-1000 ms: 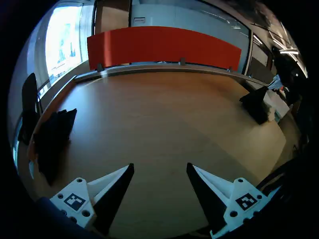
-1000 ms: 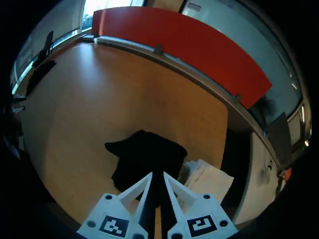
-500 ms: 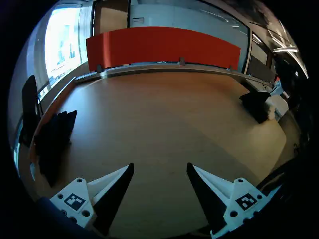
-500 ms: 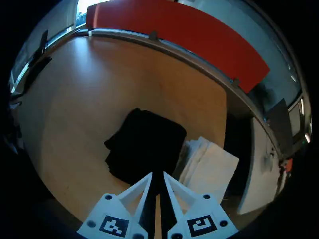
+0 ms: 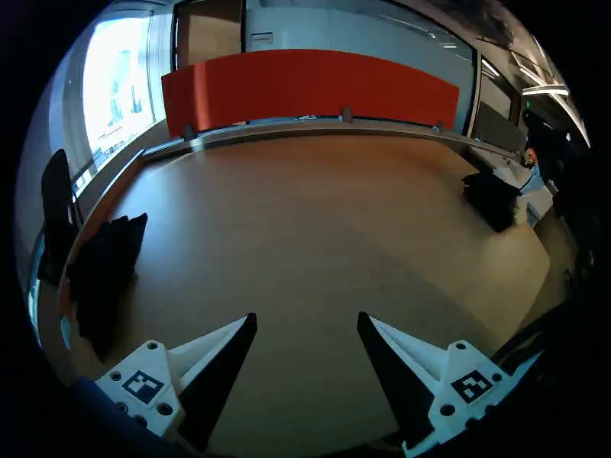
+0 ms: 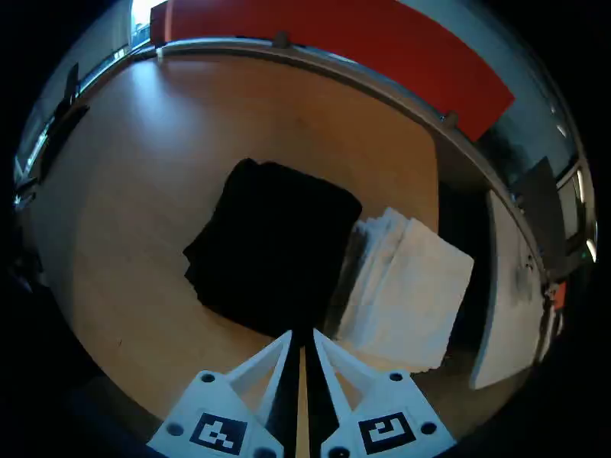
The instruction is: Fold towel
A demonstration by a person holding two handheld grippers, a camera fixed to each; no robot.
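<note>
Towel (image 6: 275,244), black and folded, lies on the table (image 6: 130,198) just beyond the right gripper (image 6: 302,333), fingers nearly pressed together on nothing; a white stack (image 6: 408,298) touches its right edge. Left gripper (image 5: 305,316) is spread wide over open wood; dark cloth (image 5: 103,267) sits at the left edge.

1. Left gripper view: the broad light-brown wooden surface (image 5: 305,221) runs open straight ahead, with free passage down the middle.
2. The long curved red partition panel (image 5: 313,84) stands along the far edge, walling it off.
3. A heap of black cloth (image 5: 103,267) crowds the left edge, and a dark pile (image 5: 493,200) sits far right.
4. Right gripper view: a black folded towel stack (image 6: 271,244) lies dead ahead, with a white folded towel stack (image 6: 412,294) just beside it on the right. Bare wood lies to the left and beyond.
</note>
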